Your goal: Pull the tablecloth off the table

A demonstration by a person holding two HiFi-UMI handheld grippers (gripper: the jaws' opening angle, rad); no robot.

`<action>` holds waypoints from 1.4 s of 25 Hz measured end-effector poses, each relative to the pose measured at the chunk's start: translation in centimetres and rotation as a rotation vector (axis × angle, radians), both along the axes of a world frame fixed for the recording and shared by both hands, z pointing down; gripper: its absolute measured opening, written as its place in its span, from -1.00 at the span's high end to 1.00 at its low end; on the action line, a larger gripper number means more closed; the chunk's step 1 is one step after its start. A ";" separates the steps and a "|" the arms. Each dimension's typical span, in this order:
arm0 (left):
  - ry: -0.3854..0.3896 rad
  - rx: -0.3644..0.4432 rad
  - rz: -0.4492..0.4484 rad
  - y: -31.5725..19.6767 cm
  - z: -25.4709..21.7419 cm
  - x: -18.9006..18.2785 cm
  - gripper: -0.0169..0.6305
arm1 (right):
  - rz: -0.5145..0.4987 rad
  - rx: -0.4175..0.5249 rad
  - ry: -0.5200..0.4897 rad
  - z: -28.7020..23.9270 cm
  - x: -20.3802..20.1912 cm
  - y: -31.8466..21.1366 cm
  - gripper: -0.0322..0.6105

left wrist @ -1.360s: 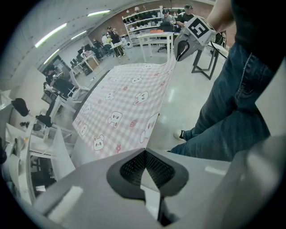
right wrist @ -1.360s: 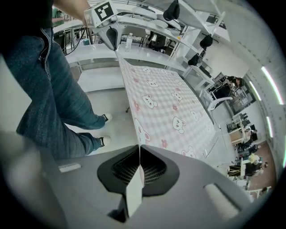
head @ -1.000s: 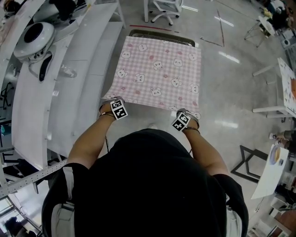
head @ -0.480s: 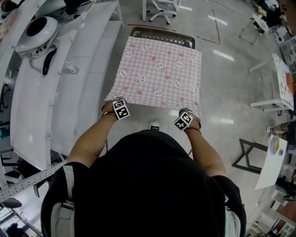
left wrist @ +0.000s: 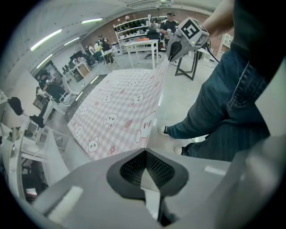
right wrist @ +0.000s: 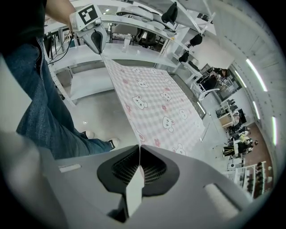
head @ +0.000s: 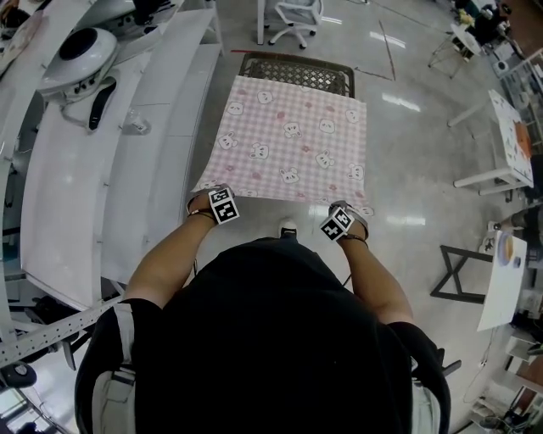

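Observation:
A pink checked tablecloth (head: 293, 140) printed with bears is stretched out from the dark mesh table (head: 297, 69) toward me. My left gripper (head: 210, 197) is shut on its near left corner and my right gripper (head: 349, 214) is shut on its near right corner. In the left gripper view the jaws (left wrist: 145, 150) pinch the cloth's edge (left wrist: 120, 107), and the right gripper (left wrist: 175, 48) shows at the far corner. The right gripper view has its jaws (right wrist: 140, 147) closed on the cloth (right wrist: 156, 107), with the left gripper (right wrist: 96, 42) across from it.
Long white curved desks (head: 102, 169) run along the left. A white office chair (head: 293, 17) stands beyond the table. My shoe (head: 288, 227) shows on the shiny floor between the grippers. A black frame (head: 458, 288) and a white table (head: 501, 144) stand at the right.
Both grippers have drawn back toward me with the cloth's near edge. The cloth has slid along the table, and more of the dark mesh top shows at the far end.

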State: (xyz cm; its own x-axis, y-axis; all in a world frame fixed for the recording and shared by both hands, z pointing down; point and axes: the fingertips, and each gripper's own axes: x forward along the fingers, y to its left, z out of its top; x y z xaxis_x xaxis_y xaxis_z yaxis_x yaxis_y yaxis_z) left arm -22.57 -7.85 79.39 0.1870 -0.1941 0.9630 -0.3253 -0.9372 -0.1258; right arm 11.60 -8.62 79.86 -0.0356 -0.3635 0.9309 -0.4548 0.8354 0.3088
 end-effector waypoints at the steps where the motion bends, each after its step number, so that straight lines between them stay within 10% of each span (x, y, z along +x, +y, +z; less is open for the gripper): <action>1: -0.001 0.001 0.005 0.5 0.0 -0.2 0.94 | 0.006 0.002 -0.001 -0.1 -0.2 0.6 0.80; 35: 0.130 -0.074 -0.032 12.5 -6.3 -2.0 0.94 | 0.150 0.107 -0.087 -6.0 -1.8 14.6 0.80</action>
